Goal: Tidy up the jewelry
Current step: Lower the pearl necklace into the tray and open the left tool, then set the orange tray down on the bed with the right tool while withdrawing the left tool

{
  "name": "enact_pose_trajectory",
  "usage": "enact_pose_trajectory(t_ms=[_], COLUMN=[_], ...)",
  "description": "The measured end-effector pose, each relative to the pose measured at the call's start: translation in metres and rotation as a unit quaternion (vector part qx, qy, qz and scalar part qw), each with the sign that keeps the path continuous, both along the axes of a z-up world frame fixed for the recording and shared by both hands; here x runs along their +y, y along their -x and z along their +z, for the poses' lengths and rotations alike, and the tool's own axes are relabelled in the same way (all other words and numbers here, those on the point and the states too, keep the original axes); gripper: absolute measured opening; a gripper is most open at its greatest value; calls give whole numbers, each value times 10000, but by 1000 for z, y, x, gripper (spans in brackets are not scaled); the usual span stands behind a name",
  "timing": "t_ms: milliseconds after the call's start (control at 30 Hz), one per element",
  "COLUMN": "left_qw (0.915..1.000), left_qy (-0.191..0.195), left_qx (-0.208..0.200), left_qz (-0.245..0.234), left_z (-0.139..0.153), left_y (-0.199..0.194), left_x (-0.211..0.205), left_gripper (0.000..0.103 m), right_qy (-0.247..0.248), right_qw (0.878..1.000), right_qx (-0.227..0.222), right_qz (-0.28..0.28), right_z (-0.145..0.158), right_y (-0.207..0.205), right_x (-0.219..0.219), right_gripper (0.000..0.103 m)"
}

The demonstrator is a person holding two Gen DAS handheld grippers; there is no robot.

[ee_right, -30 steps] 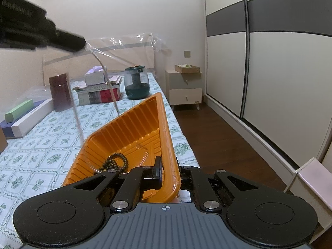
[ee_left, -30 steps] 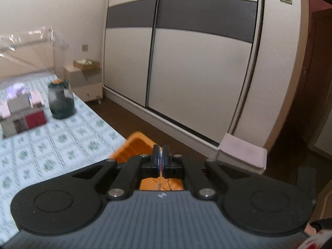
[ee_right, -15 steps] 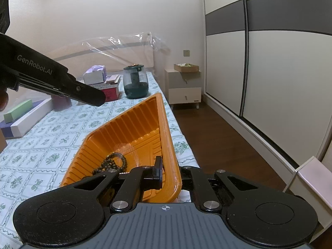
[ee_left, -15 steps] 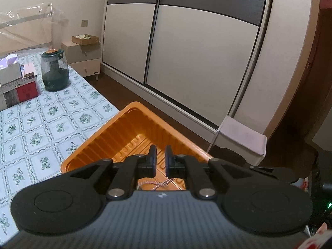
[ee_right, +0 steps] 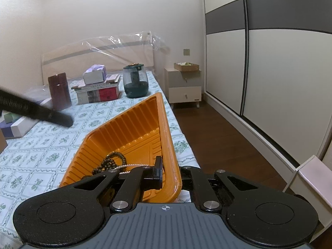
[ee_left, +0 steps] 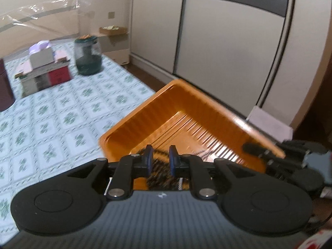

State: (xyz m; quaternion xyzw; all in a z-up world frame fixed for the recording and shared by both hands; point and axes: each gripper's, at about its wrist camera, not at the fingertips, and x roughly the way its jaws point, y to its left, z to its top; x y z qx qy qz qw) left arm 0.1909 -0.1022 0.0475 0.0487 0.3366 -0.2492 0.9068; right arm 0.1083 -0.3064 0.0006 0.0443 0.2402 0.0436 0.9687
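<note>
An orange ribbed tray (ee_left: 186,112) lies at the bed's edge on the flowered cloth. In it are a dark bead bracelet (ee_right: 112,161) and a thin pale chain (ee_right: 132,165). My left gripper (ee_left: 161,158) hovers over the tray's near part. Its jaws are opening, and the pads press on nothing. The blurred beads (ee_left: 158,176) show below the gap. In the right wrist view the left gripper (ee_right: 41,112) is a dark blur at the left. My right gripper (ee_right: 169,172) is shut on the tray's (ee_right: 132,124) near rim, one finger inside the wall and one hidden outside.
At the far end of the bed stand a dark green jar (ee_right: 136,82), a stack of books under a tissue box (ee_right: 97,89) and a maroon canister (ee_right: 59,91). A bedside cabinet (ee_right: 184,87) and sliding wardrobe doors (ee_right: 280,72) border the wooden floor on the right.
My left gripper has dropped towards the tray and tipped down, and its shut jaws have parted. A pale chain now lies in the tray. The right gripper has kept still on the rim.
</note>
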Motion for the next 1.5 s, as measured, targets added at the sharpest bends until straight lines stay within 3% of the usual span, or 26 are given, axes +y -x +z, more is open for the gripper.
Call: enact_pose_trajectory(t_ms=[367,667,1167,1367,1400,1467,1500], left_qw=[9986,9968,9900,9862,9855,9843,9837], left_qy=[-115,-121,106,182,192,209,217], left_qx=[212,274,316,358,394,441,457], left_qz=[471,735,1373,1604,1638,1699,1724], left_z=[-21,-29,-34,-37,-38,-41,-42], left_y=[7,16,36,42,43,44,46], left_x=[29,45,80,91,93,98,100], left_gripper=[16,19,30,40,43,49,54], right_qy=[-318,-983,-2384,-2764,-2864,-2977,-3005], right_qw=[9994,9946,9676,9574,9543,9505,9494], right_qx=[145,327,748,780,806,822,808], right_qz=[-5,-82,-356,-292,-281,-351,-434], right_z=[-4,-9,-48,-53,-55,-57,-56], right_y=[-5,-13,-20,-16,-16,-13,-12], right_x=[-14,-35,-64,-77,-80,-86,-87], right_gripper=[7,7,8,9,15,47,72])
